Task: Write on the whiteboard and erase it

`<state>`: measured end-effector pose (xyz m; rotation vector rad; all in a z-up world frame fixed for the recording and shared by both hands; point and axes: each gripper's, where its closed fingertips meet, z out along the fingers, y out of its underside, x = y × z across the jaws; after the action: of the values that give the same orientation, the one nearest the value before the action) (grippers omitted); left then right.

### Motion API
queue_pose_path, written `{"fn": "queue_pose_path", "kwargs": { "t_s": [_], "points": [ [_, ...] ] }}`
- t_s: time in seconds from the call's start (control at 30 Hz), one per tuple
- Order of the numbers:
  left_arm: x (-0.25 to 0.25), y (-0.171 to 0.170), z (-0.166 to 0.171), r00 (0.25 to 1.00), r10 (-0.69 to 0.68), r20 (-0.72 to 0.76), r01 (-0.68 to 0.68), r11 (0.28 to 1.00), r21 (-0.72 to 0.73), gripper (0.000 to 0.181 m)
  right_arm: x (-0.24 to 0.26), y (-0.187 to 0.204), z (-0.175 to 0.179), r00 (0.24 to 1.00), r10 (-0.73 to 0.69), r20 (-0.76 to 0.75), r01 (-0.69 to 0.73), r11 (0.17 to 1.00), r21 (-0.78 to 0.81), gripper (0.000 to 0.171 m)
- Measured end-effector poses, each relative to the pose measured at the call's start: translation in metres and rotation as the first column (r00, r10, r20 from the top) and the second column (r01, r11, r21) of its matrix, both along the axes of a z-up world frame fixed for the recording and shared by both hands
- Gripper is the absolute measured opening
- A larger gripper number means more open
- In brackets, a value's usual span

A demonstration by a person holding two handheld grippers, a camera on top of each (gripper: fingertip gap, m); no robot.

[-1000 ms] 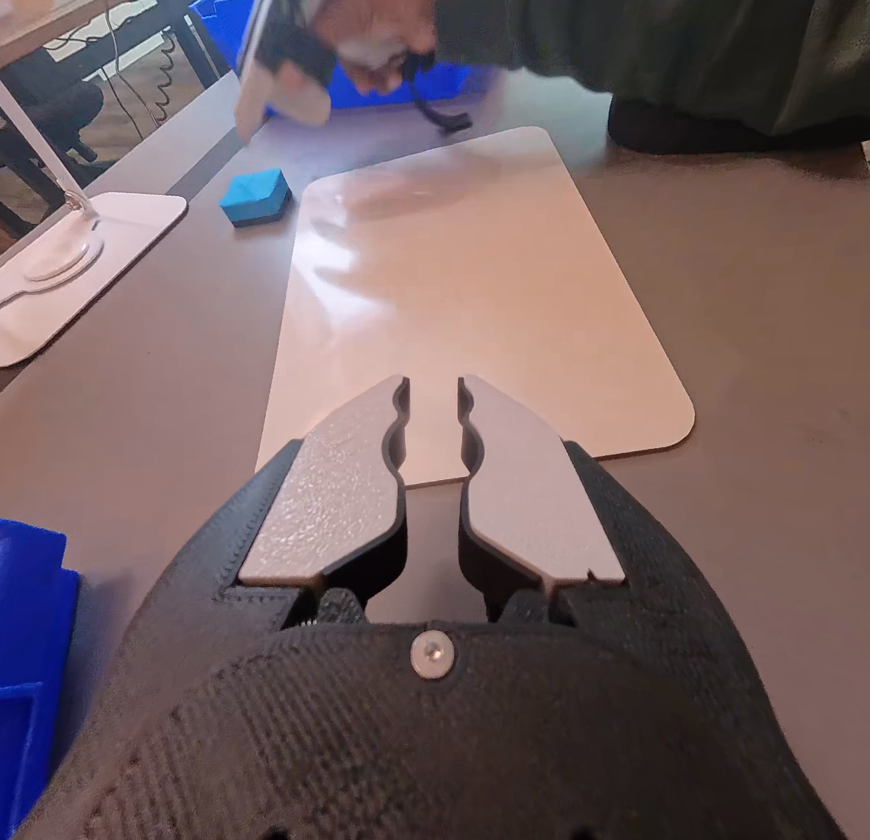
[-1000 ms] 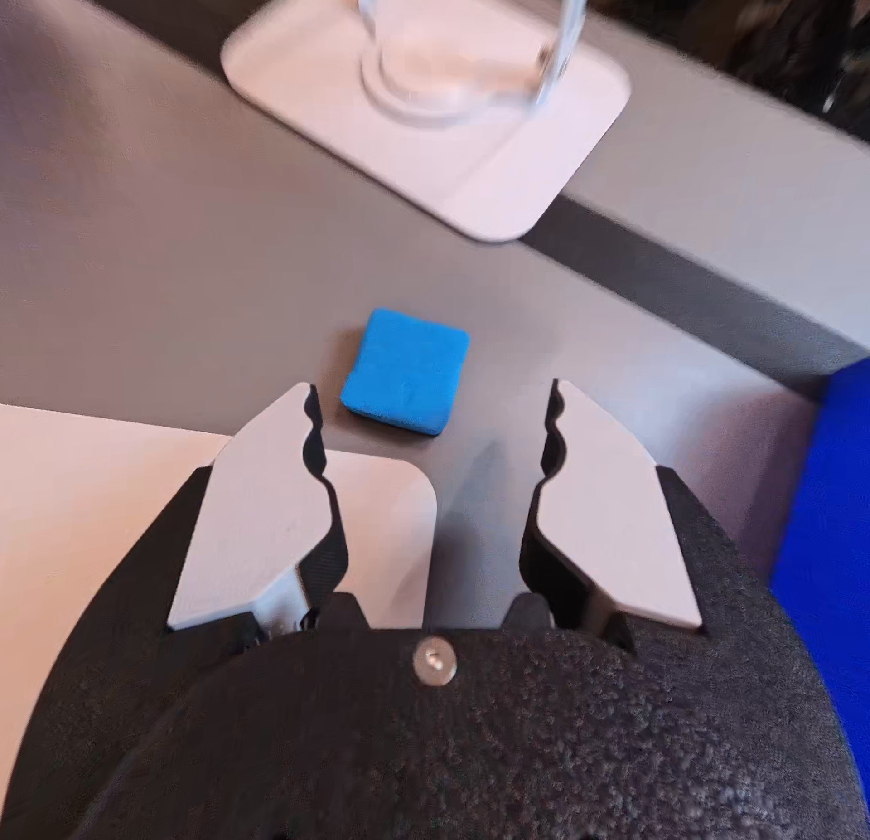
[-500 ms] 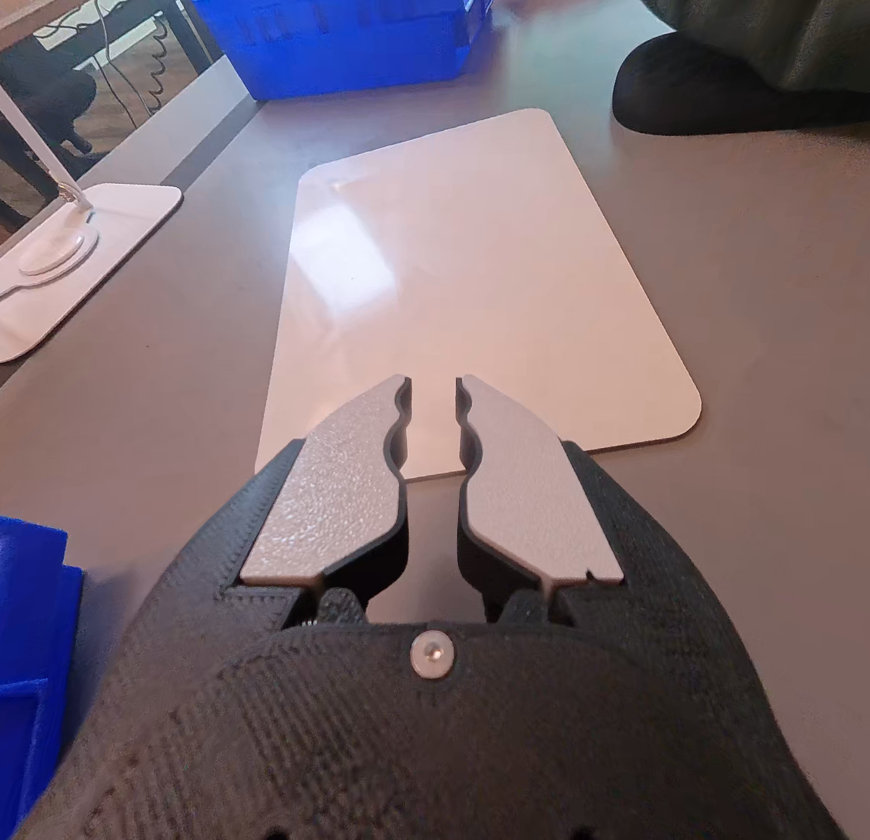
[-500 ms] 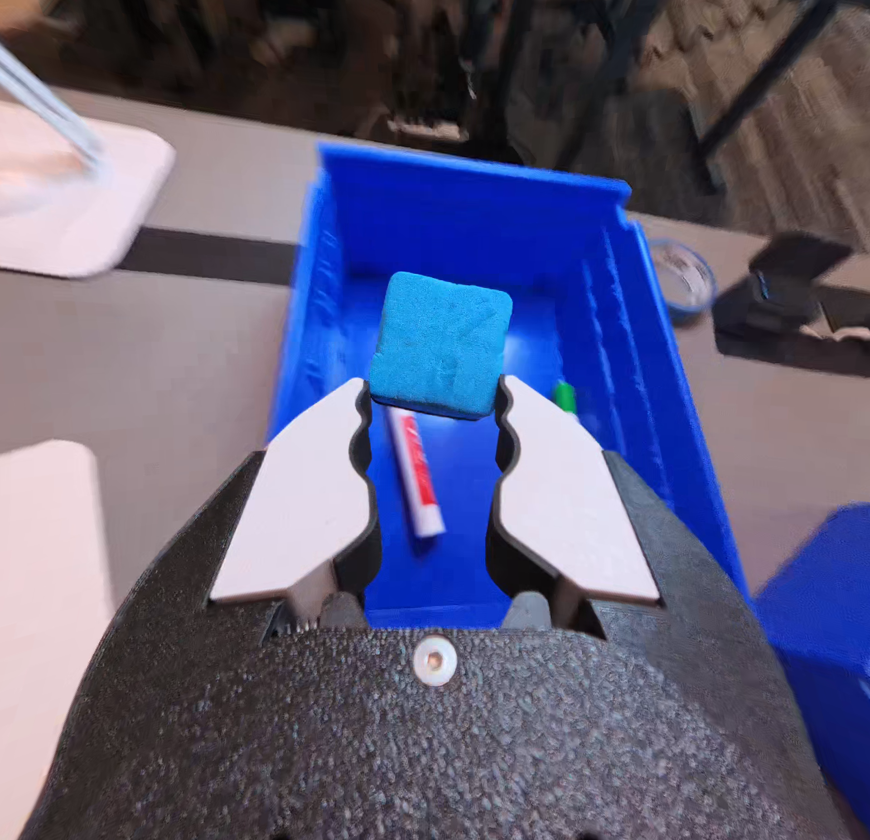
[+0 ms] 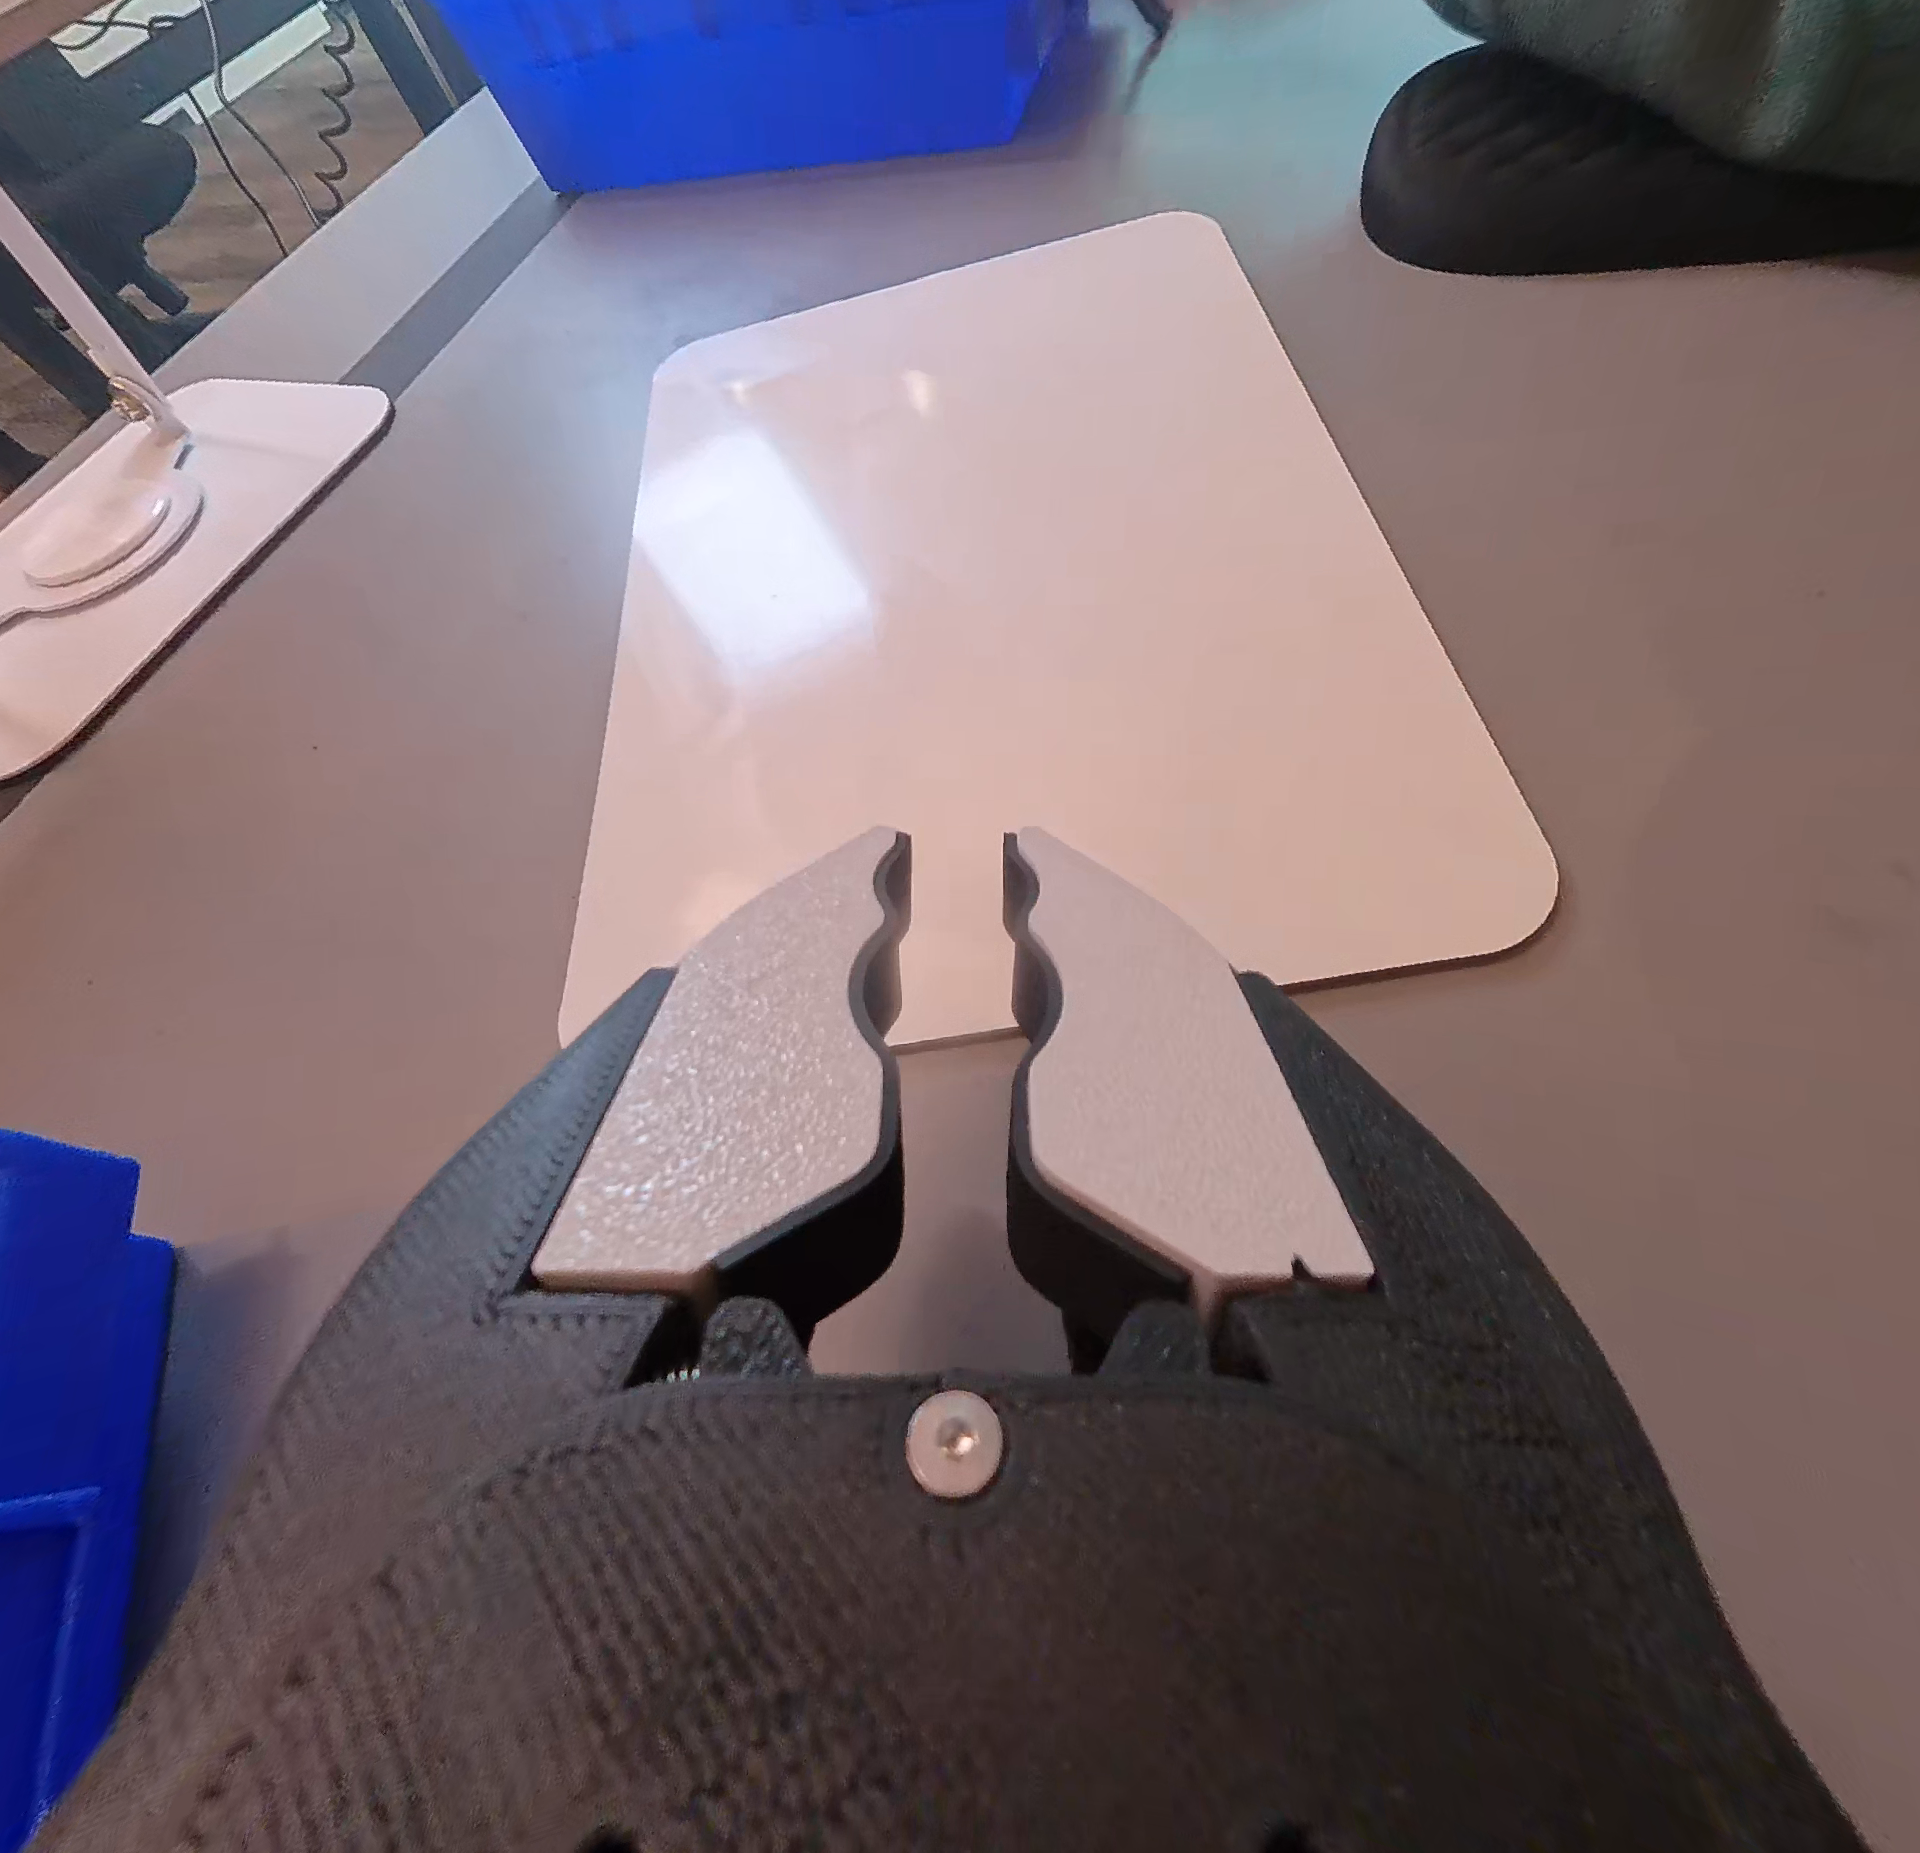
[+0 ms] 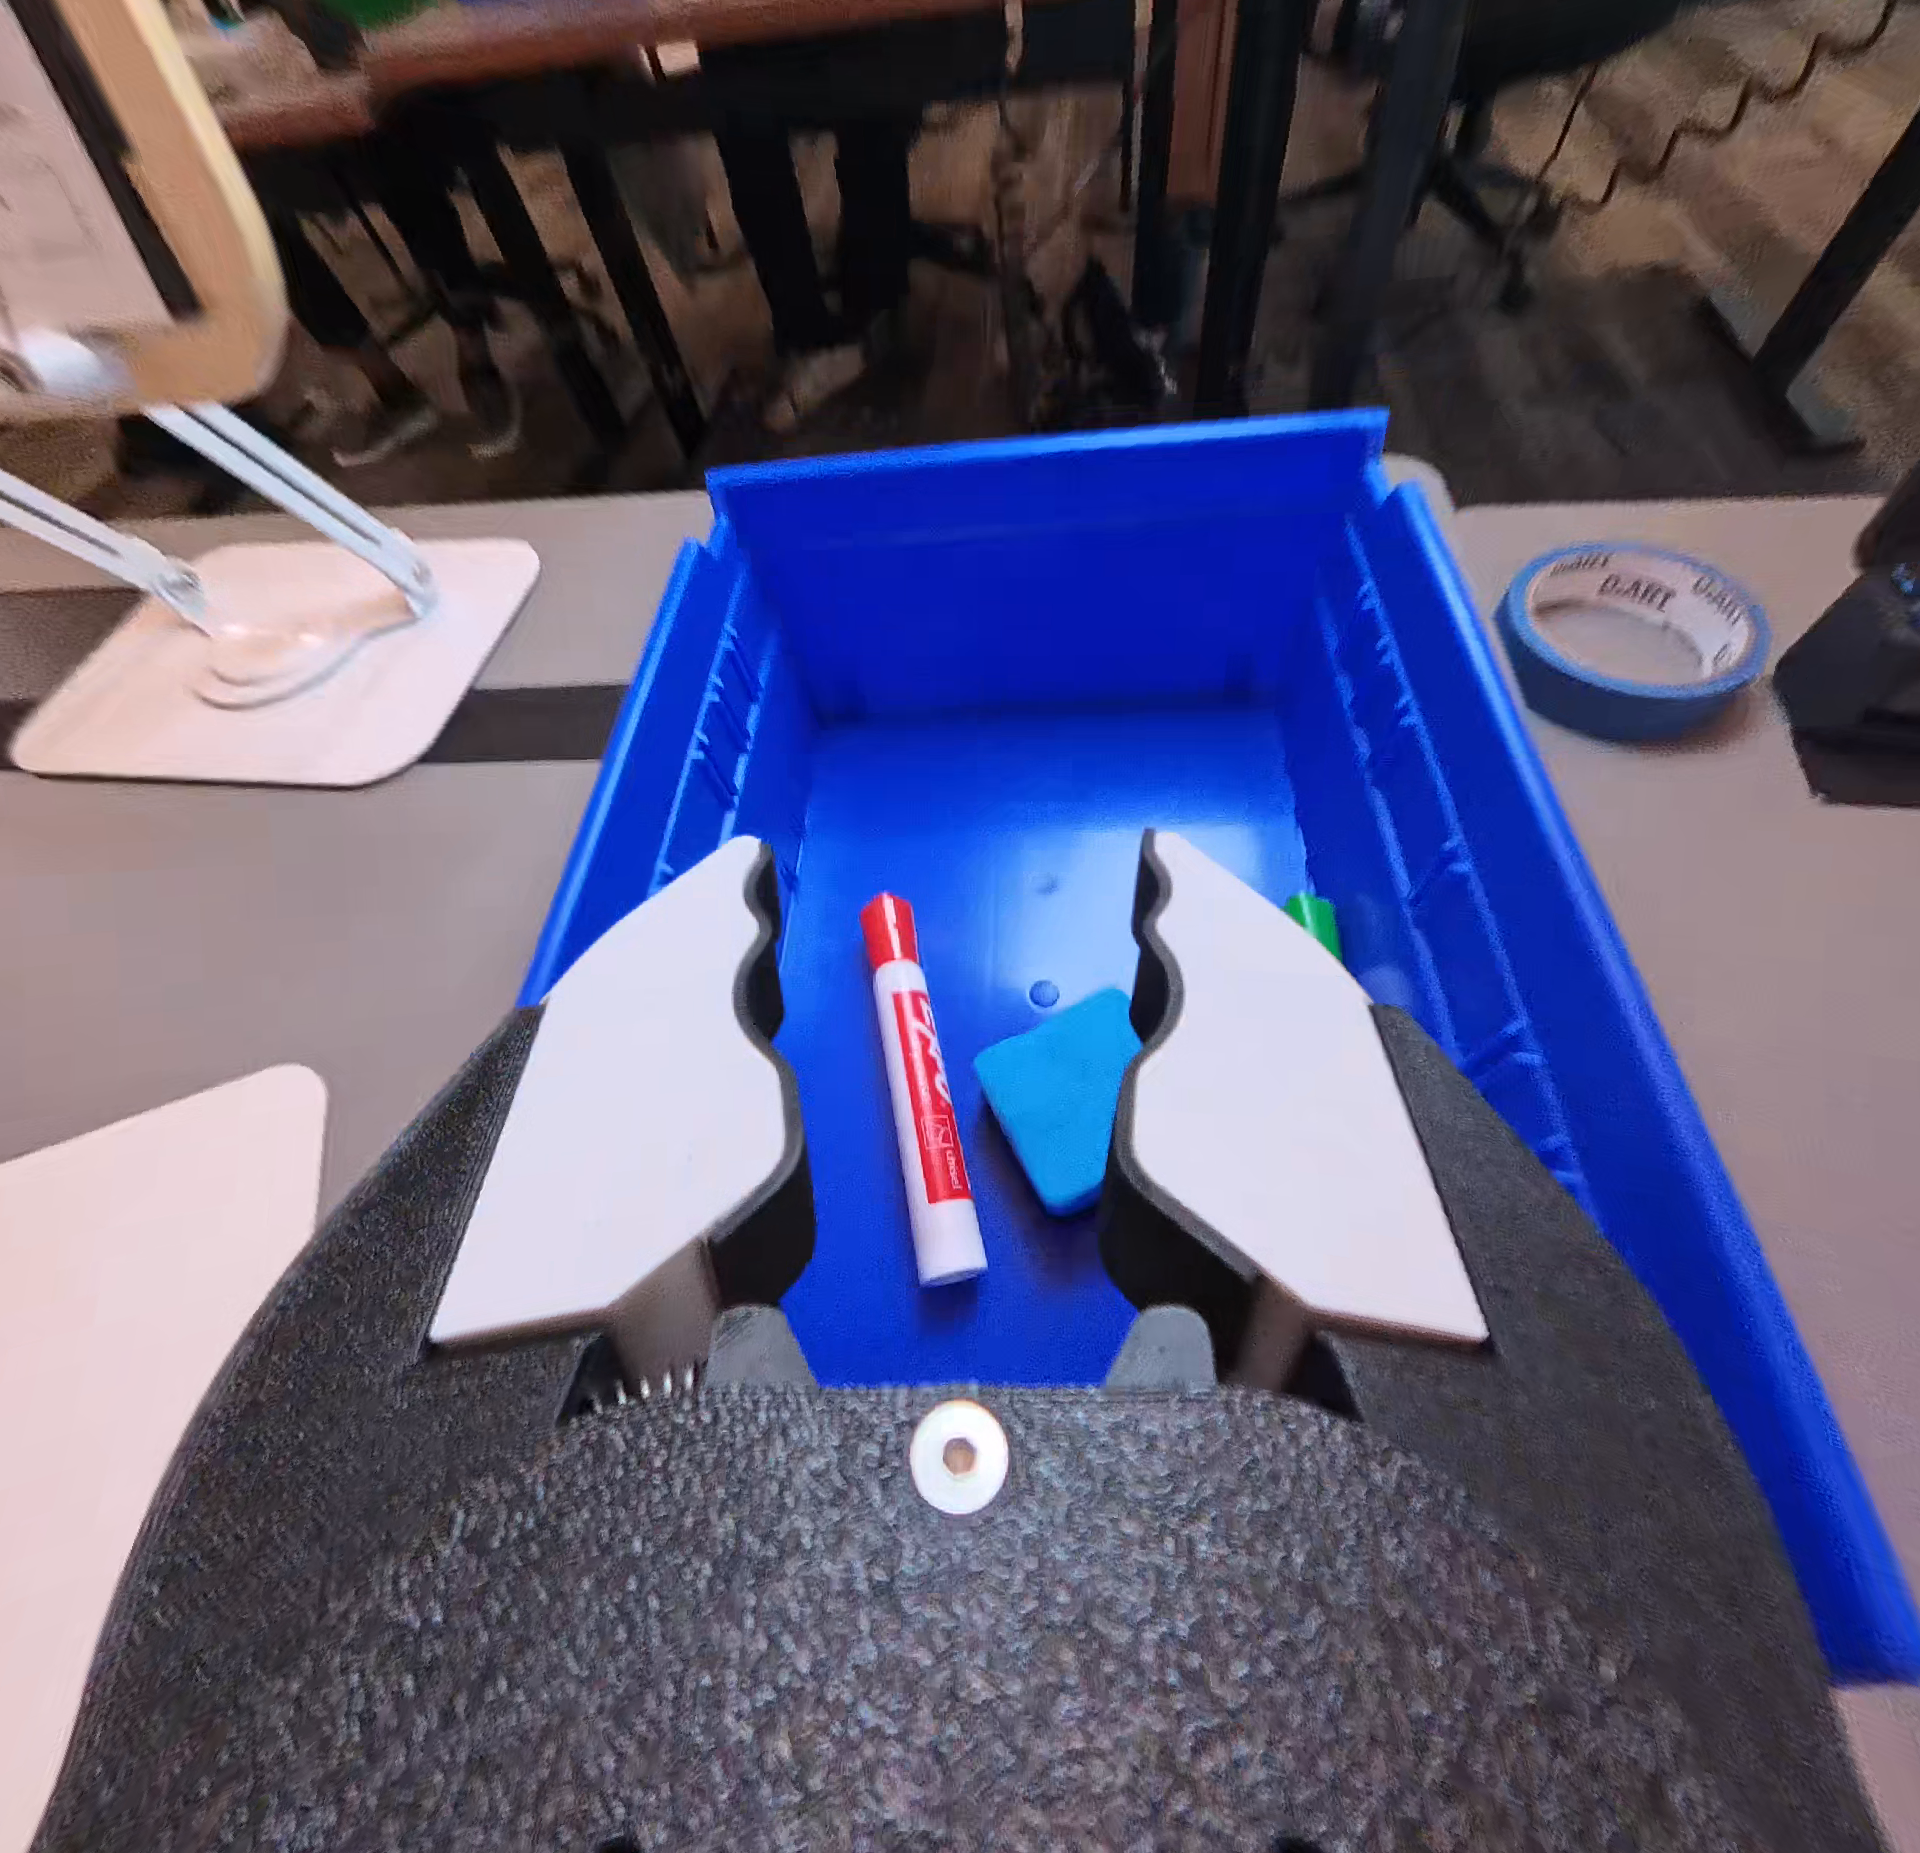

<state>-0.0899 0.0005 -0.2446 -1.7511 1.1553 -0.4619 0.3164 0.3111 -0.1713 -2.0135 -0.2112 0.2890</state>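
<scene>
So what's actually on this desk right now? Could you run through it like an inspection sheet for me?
Surface: grey table, with a dark seam across it by the lamp.
Job's things: whiteboard lies flat, no marks on it. Blue eraser, red marker and a green marker lie in the blue bin.
Clutter: white lamp base, roll of blue tape, a black object right of it, a second blue bin.
Grippers: left gripper empty, narrow gap, over the whiteboard's near edge. Right gripper open, empty, above the bin.
Cables: dangling beyond the table.
Surroundings: another desk, dark table legs, a person's sleeve.
</scene>
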Motion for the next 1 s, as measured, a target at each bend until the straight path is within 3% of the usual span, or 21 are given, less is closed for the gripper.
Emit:
{"fn": "queue_pose_path", "kwargs": {
  "t_s": [0.17,0.3,0.4,0.63,0.67,0.77,0.87,0.93,1.0],
  "points": [
    [-0.001,0.001,0.0,1.0,0.003,-0.003,-0.003,1.0,0.001,0.016,-0.009,-0.018,0.037,0.997,0.078,0.01,-0.079,0.992,0.094,0.066],
    [-0.003,0.003,-0.002,1.0,0.016,-0.008,-0.016,1.0,-0.01,0.016,-0.022,-0.042,0.031,0.948,0.249,0.199,-0.256,0.966,0.01,0.064],
    [-0.003,0.004,-0.001,1.0,0.017,-0.003,-0.017,1.0,-0.009,0.016,-0.012,-0.069,-0.006,0.82,0.425,0.383,-0.374,0.905,-0.203,0.074],
    [-0.008,0.012,-0.01,0.998,0.057,-0.026,-0.057,0.998,-0.026,0.017,0.017,-0.104,-0.079,0.523,0.699,0.488,-0.44,0.712,-0.547,0.076],
    [-0.01,0.014,-0.01,0.997,0.069,-0.03,-0.069,0.997,-0.026,0.017,0.018,-0.104,-0.087,0.484,0.712,0.508,-0.434,0.7,-0.567,0.074],
    [-0.021,0.025,-0.011,0.989,0.133,-0.065,-0.133,0.991,-0.003,0.019,0.02,-0.108,-0.108,0.373,0.762,0.529,-0.43,0.647,-0.629,0.04],
    [-0.064,0.057,0.0,0.926,0.313,-0.209,-0.281,0.945,0.169,0.025,0.016,-0.112,-0.109,0.328,0.763,0.556,-0.43,0.645,-0.632,0.036],
    [-0.107,0.079,0.008,0.822,0.455,-0.343,-0.374,0.885,0.279,0.034,0.01,-0.121,-0.108,0.278,0.756,0.593,-0.429,0.65,-0.627,0.033],
    [-0.145,0.092,0.006,0.717,0.536,-0.445,-0.456,0.844,0.283,0.044,0.0,-0.135,-0.105,0.235,0.741,0.629,-0.42,0.661,-0.622,0.031]
  ]
}}
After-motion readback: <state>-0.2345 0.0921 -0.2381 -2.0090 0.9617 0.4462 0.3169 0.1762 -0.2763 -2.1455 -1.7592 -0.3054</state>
